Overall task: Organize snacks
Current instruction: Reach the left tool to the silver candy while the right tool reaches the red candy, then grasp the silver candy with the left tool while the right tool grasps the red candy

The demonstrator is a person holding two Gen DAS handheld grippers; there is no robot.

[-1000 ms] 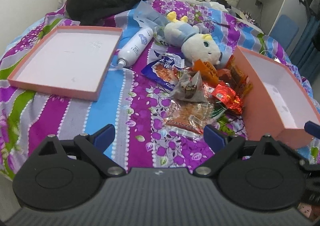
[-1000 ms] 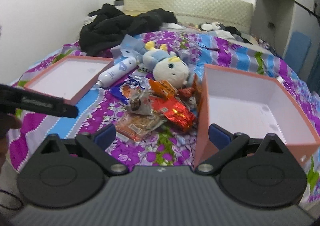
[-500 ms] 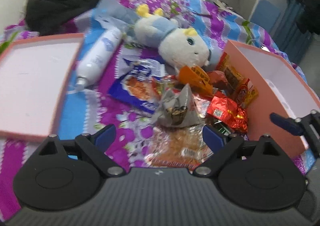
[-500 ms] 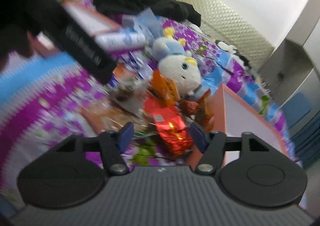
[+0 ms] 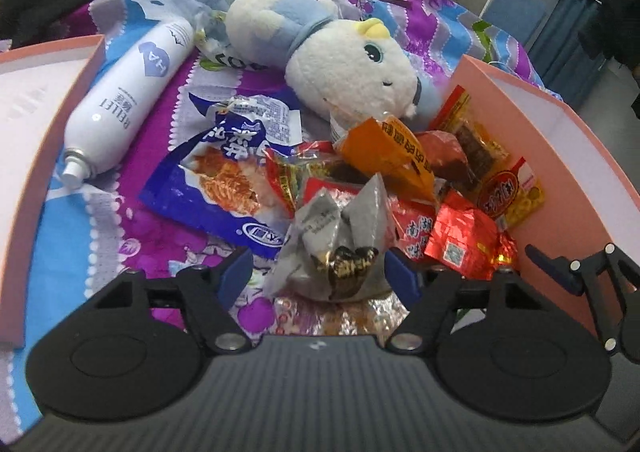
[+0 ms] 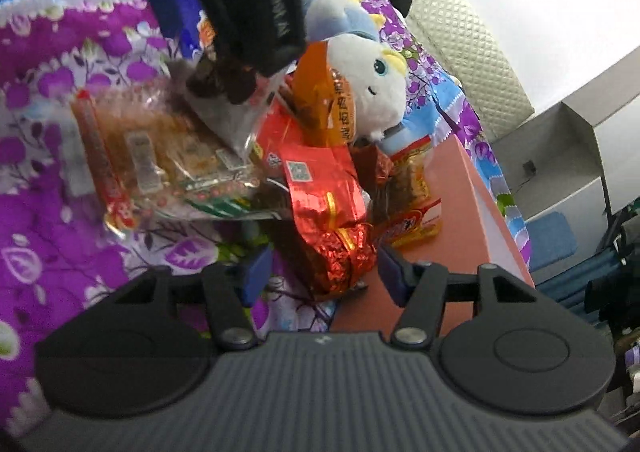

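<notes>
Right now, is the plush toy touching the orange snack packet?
Touching. In the right wrist view the orange snack packet leans directly against the face of the plush toy, with no gap between them.

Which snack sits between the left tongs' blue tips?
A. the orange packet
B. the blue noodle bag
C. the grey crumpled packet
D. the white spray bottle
C: in the left wrist view the grey crumpled packet lies between the closing tips of the left tongs, while the orange packet, the blue noodle bag and the white spray bottle lie farther off.
</notes>
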